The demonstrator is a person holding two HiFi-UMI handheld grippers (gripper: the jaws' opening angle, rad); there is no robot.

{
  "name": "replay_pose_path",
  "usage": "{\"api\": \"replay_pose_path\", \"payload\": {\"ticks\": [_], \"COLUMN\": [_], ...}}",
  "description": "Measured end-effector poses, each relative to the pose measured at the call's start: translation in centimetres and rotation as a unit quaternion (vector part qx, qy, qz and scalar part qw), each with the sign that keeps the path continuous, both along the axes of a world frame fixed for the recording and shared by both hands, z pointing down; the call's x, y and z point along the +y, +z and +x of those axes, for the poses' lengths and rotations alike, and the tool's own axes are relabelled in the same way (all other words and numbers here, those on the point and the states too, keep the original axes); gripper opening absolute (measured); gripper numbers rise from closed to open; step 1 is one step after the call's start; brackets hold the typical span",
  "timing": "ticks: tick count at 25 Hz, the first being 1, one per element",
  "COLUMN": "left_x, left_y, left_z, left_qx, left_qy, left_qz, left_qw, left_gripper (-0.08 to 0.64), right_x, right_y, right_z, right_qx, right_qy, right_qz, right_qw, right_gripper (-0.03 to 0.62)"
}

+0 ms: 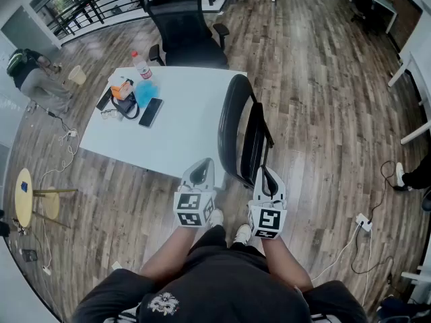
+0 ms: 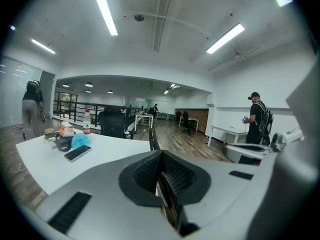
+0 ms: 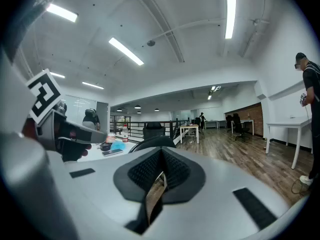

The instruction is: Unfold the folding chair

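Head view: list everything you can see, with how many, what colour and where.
folding chair: one, black, folded, at the table's right edge
table: one, white, centre
office chair: one, black, beyond the table
bottle: one, clear, red cap, on the table
phone: one, black, on the table
round side table: one, yellow, left floor
power strip: one, white, right floor
person: one, crouched far left
left gripper: grey, shut, empty
right gripper: grey, shut, empty, nearest the folding chair
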State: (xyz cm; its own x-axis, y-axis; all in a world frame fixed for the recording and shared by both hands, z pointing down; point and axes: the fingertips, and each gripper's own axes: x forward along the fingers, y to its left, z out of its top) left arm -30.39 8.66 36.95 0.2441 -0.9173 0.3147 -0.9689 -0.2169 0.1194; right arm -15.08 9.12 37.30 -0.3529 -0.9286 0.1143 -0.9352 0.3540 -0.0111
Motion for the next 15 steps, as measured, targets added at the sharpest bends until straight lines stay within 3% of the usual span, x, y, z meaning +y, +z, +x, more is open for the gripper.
{"api": "replay_pose_path", "payload": {"ticks": [4,8,12,13,14,15], "left_x": [-4.0,-7.9,-11.4,-12.1,-12.7,-13.4], "left_y": [0.5,2.0,2.5,2.6,2.7,2.7], "left_z": [-0.4,-1.7,-2.0,-1.6,-1.1,-0.7], "left_qx": [0.016,-0.001,-0.002,0.003,0.007,0.011], "left_qy": [0.019,0.009,0.033,0.049,0.066,0.082], "left_qz": [0.007,-0.026,-0.050,-0.055,-0.062,-0.067], "left_qw": [0.9997,0.9996,0.9982,0.9973,0.9959,0.9943], "left_gripper": [0.005,0.005,0.006,0.023,0.139,0.200], "right_x": [-3.8,-7.2,-10.8,-11.5,-12.3,-13.1], "right_y": [1.7,3.6,6.3,7.2,8.3,9.4], "right_z": [-1.5,-2.9,-4.3,-4.4,-4.5,-4.7], "right_qx": [0.010,0.041,0.059,0.063,0.067,0.070], "right_qy": [0.002,0.005,0.019,0.022,0.024,0.024], "right_qz": [-0.016,-0.042,-0.078,-0.092,-0.107,-0.124], "right_qw": [1.000,0.998,0.995,0.994,0.992,0.990], "right_gripper": [0.015,0.015,0.015,0.015,0.015,0.015]}}
